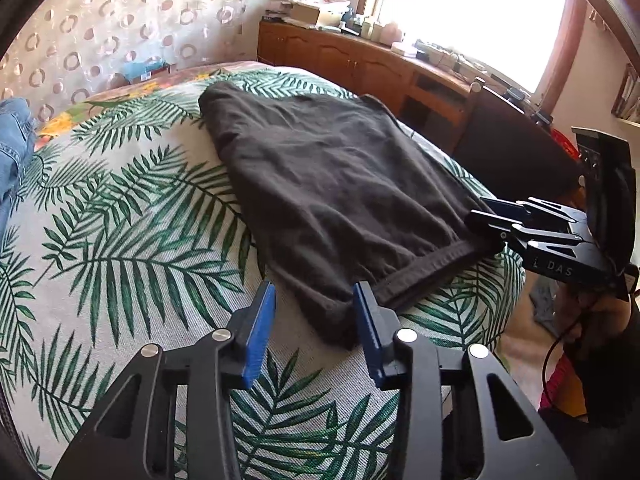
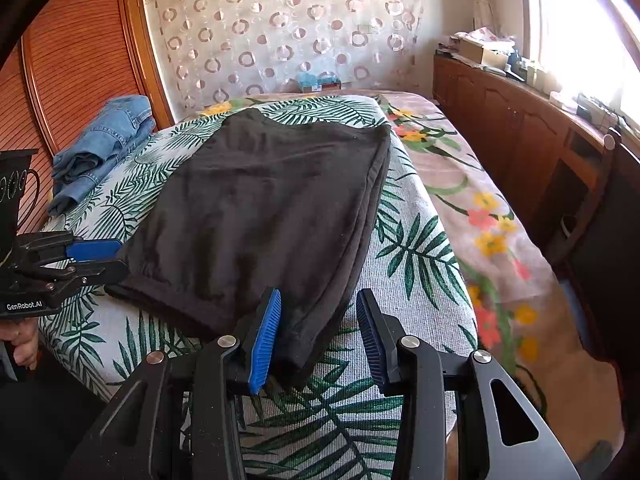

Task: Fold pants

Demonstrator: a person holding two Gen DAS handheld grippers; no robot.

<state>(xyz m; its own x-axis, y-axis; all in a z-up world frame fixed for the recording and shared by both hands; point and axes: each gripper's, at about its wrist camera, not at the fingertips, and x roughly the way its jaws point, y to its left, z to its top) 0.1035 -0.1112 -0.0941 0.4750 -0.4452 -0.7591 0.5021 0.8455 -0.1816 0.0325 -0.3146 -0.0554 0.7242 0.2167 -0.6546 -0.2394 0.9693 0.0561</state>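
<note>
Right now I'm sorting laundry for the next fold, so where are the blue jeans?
The blue jeans lie bunched at the bed's far left in the right wrist view, beside the wooden slatted door and left of the dark pants.

A bed cover [image 2: 416, 240] printed with green palm leaves lies over a pinkish sheet [image 2: 492, 200] patterned with yellow and red flowers. A heap of blue denim clothing [image 2: 108, 140] rests near the far left corner of the bed, beside a slatted wooden door [image 2: 76, 60]. A curtain [image 2: 280, 28] with ring shapes hangs on the back wall. A long wooden cabinet [image 1: 360, 60] runs under the bright window [image 1: 472, 12], its top crowded with boxes and small items. A dark chair [image 1: 508, 132] stands between bed and cabinet.
</note>
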